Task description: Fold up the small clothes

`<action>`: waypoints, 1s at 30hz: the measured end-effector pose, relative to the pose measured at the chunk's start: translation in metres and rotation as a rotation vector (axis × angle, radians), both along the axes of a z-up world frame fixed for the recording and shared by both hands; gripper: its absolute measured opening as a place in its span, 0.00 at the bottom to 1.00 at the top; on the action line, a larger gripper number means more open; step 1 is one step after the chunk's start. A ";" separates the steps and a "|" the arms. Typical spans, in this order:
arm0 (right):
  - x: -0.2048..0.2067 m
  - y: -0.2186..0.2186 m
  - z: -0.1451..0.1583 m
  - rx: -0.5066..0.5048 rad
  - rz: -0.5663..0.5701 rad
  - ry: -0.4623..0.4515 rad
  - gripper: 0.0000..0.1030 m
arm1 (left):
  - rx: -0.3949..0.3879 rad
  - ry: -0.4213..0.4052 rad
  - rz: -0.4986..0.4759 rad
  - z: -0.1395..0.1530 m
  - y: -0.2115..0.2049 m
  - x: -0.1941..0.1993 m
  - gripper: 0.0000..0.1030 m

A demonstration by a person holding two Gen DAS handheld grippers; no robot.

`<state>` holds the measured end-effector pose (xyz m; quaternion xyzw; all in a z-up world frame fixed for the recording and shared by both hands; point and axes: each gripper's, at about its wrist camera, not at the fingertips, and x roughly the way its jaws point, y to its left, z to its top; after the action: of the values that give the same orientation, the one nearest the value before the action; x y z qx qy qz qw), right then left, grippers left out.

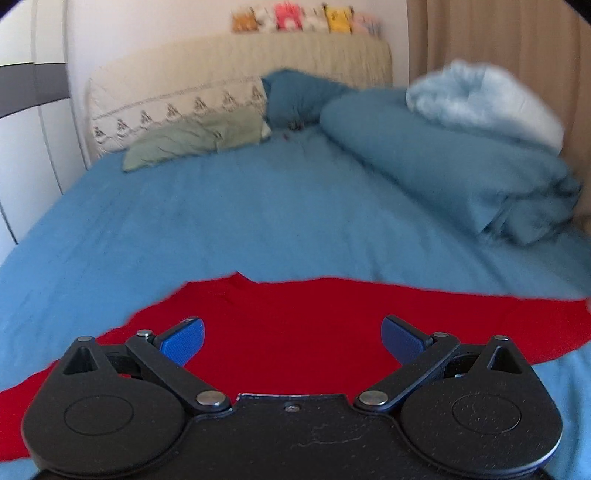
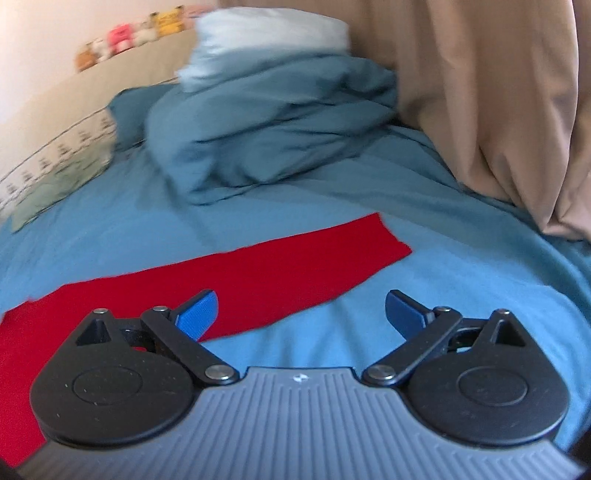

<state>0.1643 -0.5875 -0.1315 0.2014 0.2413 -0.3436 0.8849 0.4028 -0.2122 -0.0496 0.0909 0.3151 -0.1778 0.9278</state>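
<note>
A red garment (image 1: 295,325) lies flat on the blue bed sheet (image 1: 221,221). In the left wrist view it spreads wide under and ahead of my left gripper (image 1: 291,338), which is open and empty above the cloth. In the right wrist view a long red sleeve or leg (image 2: 288,262) of the garment runs from the lower left up to the right. My right gripper (image 2: 301,314) is open and empty, its left finger over the red cloth and its right finger over bare blue sheet (image 2: 443,266).
A rolled blue duvet (image 1: 443,155) with a pale blue blanket (image 1: 484,99) on top lies at the back right. Pillows (image 1: 192,140) and a headboard with plush toys (image 1: 306,18) stand at the far end. A beige curtain (image 2: 498,110) hangs along the right side.
</note>
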 end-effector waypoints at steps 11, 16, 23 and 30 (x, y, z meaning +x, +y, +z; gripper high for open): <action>0.045 -0.065 -0.076 -0.023 -0.180 0.002 0.67 | 0.041 0.191 -0.058 -0.121 -0.076 0.084 1.00; 0.055 -0.066 -0.072 -0.060 -0.235 0.058 0.34 | 0.082 0.236 -0.042 -0.135 -0.092 0.093 1.00; 0.085 -0.056 -0.022 -0.046 -0.174 0.099 0.22 | 0.117 0.388 -0.050 -0.129 -0.097 0.120 1.00; 0.153 0.010 0.076 -0.056 0.051 -0.062 0.22 | 0.037 0.242 0.034 -0.069 -0.032 0.117 1.00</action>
<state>0.3169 -0.5775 -0.0557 0.1806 0.2092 -0.3212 0.9058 0.5198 -0.2446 -0.1191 0.0805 0.4293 -0.1657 0.8842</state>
